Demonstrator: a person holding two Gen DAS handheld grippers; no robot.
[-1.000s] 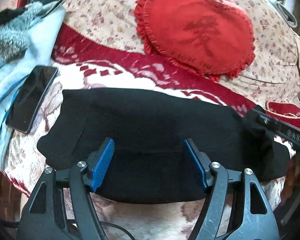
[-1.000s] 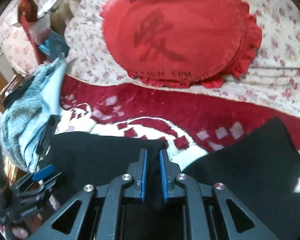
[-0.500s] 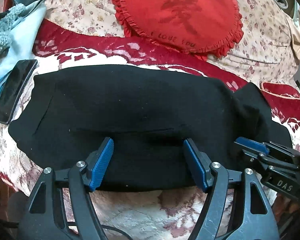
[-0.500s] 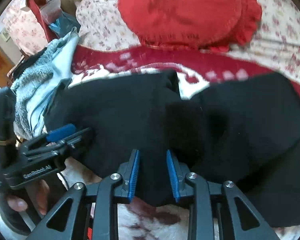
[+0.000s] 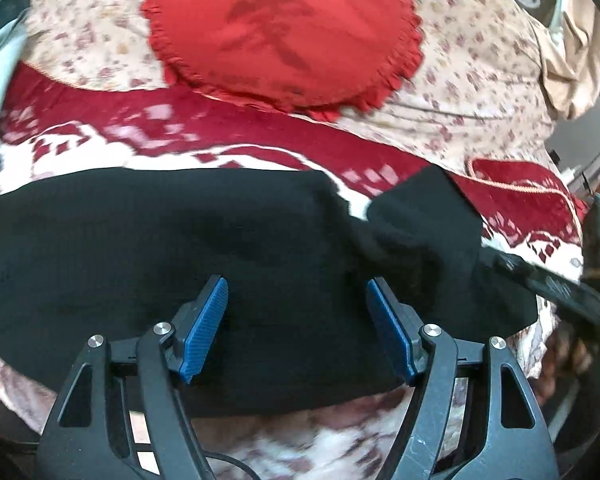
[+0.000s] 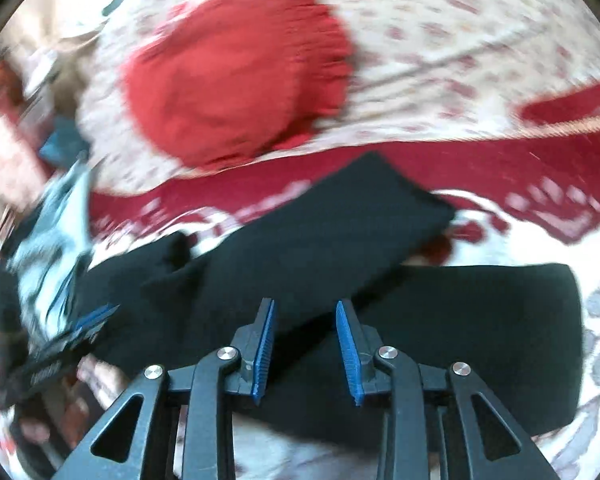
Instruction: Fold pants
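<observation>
Patterned bedspread, black pants flat, left hand-held gripper spread

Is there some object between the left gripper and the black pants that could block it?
Nothing visible does. The left gripper hangs open directly over the black pants, with only the dark cloth showing between its jaws. The red cushion lies farther back on the bed.

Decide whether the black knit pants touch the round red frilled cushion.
Apart. In the left wrist view, patterned bedding separates the black knit pants from the round red frilled cushion.

No text reads clearly; the red cushion bears only a dark, blurred character-like mark.
</observation>
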